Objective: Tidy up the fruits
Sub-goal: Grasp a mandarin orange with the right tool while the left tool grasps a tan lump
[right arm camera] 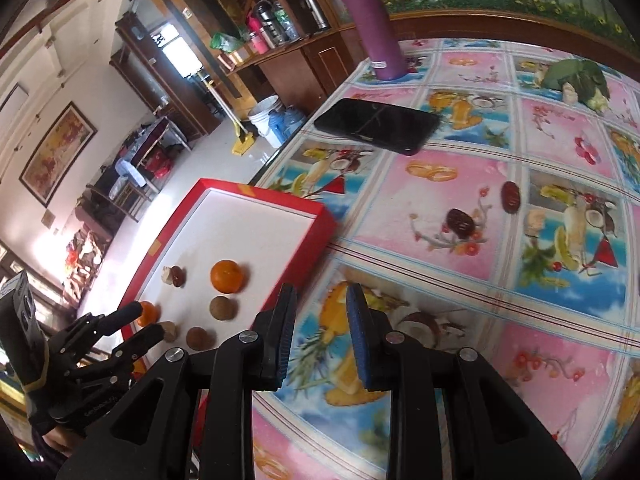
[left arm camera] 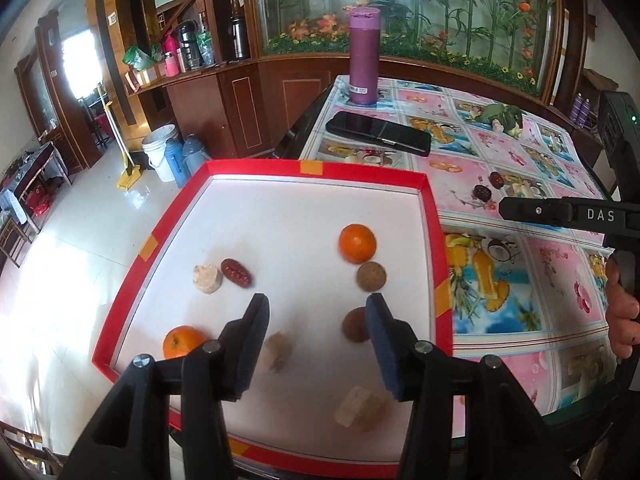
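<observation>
Between the blue-padded black fingers of the left gripper (left arm camera: 316,300) nothing is held: its jaws stand moderately apart above the white floor of the shallow red-rimmed cardboard tray (left arm camera: 320,170). Just beside its right finger lies a round brown fruit (left arm camera: 355,324), and beyond that a tan speckled round disc (left arm camera: 372,276) touching a bright orange tangerine (left arm camera: 357,243). Near the left finger sit a pale beige chunk (left arm camera: 278,350) and a second tangerine (left arm camera: 182,342) by the tray's left wall; another beige chunk (left arm camera: 360,408) lies nearer still. Farther left, a dark red wrinkled date (left arm camera: 237,273) touches a pale heart-shaped biscuit (left arm camera: 207,278).

Over the colourful fruit-printed tablecloth (right arm camera: 460,280), right of the tray, the right gripper (right arm camera: 320,300) hangs with jaws narrow and nothing between the pads. Well beyond it on the cloth lie two loose dark dates (right arm camera: 460,222), apart from each other. Farther off rest a flat black phone (right arm camera: 376,124), a tall purple flask (right arm camera: 374,28) and a green leafy vegetable (right arm camera: 576,80). A person's hand (left arm camera: 622,312) grips the right tool at the frame's right edge
</observation>
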